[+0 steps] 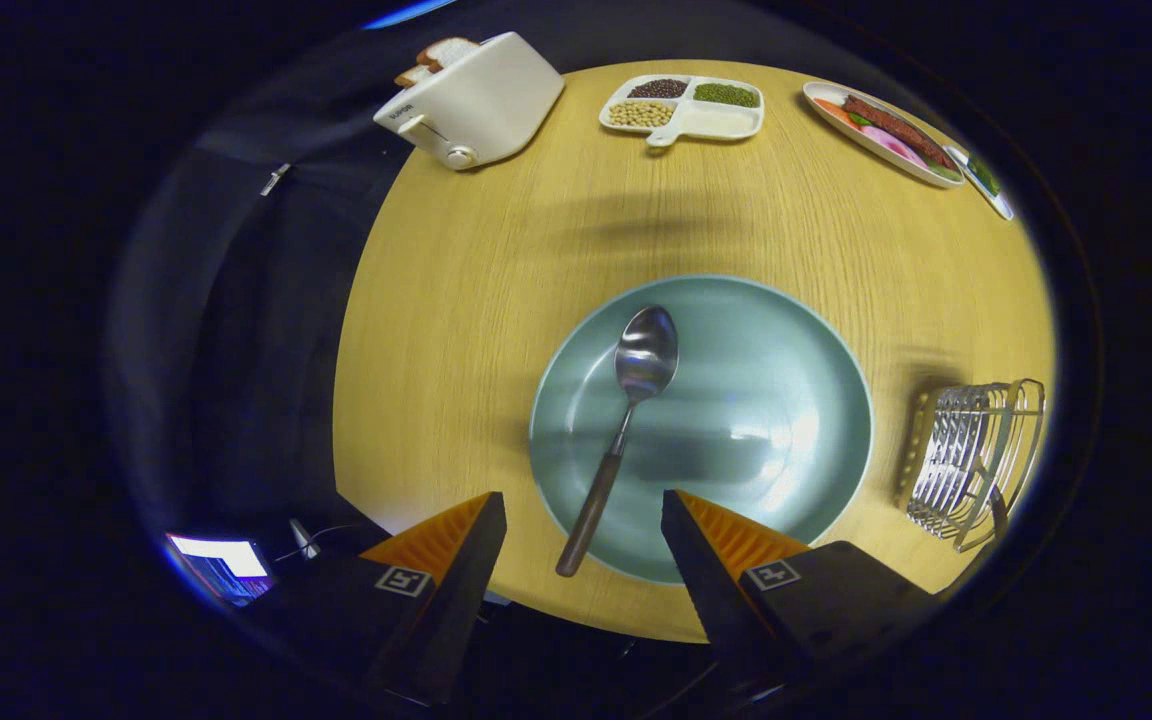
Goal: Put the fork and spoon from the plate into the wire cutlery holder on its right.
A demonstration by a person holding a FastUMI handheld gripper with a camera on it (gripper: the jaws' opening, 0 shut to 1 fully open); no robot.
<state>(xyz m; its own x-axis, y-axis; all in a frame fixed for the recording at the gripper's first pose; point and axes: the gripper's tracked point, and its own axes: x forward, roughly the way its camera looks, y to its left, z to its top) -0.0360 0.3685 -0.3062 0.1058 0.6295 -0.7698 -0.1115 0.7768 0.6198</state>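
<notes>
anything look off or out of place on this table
The wire cutlery holder lies tipped on its side right of the pale green plate. The wooden-handled spoon rests on the plate, handle between the open fingers.

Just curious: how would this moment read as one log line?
tongs: open, over spoon handle | spoon: on plate | holder: right of plate | fork: unseen

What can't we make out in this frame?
- Fork: whether it is already in the wire holder, gripper view; the wires are too fine and distorted near the picture's rim to tell.
- Far plate of food, and the small dish beside it: too small to name the contents.
- Spoon handle tip, on the plate: touching the rim or overhanging, unclear.
- Gripper: open, fingertips either side of the handle; height above it unclear.
</notes>
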